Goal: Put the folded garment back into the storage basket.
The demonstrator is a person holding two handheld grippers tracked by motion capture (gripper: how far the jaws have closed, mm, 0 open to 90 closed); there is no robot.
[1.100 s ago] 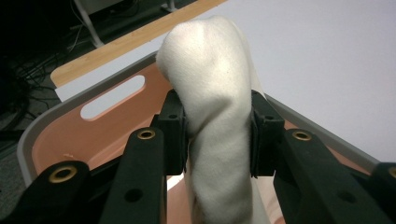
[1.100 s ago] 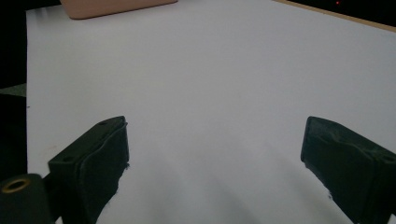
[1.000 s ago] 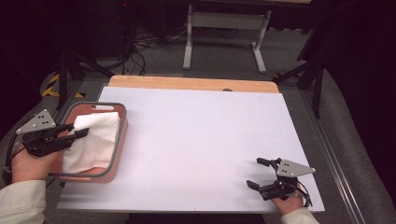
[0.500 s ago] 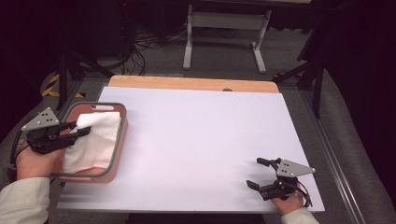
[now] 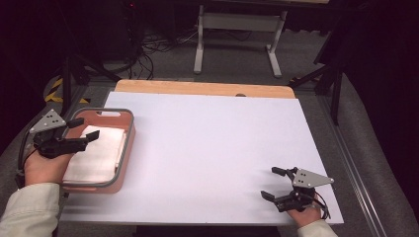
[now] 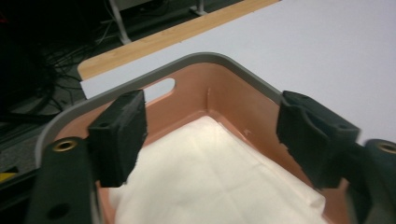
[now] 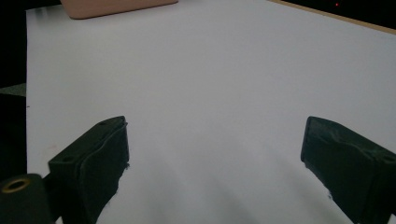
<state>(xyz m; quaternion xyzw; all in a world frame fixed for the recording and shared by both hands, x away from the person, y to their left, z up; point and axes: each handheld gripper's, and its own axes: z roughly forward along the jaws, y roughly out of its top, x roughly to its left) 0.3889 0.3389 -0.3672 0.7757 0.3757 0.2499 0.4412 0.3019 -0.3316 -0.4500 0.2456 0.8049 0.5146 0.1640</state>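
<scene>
L gripper [image 5: 85, 129] is held over the near-left rim of the pink basket [image 5: 126, 148]; its jaws have just been opening and stand apart w/ nothing clamped. The folded white cloth [image 6: 205, 182] is seen flat inside the basket, below the pads. For a clean release, the gripper is best lifted straight up, clear of the rim. Farther right, R gripper [image 5: 277, 183] is rested on the white table [image 5: 217, 148], jaws apart, empty.

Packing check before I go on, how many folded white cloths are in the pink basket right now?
1: a folded white cloth lies flat inside the pink basket at the table's left side, below the left gripper. Another underneath could be hidden.
</scene>
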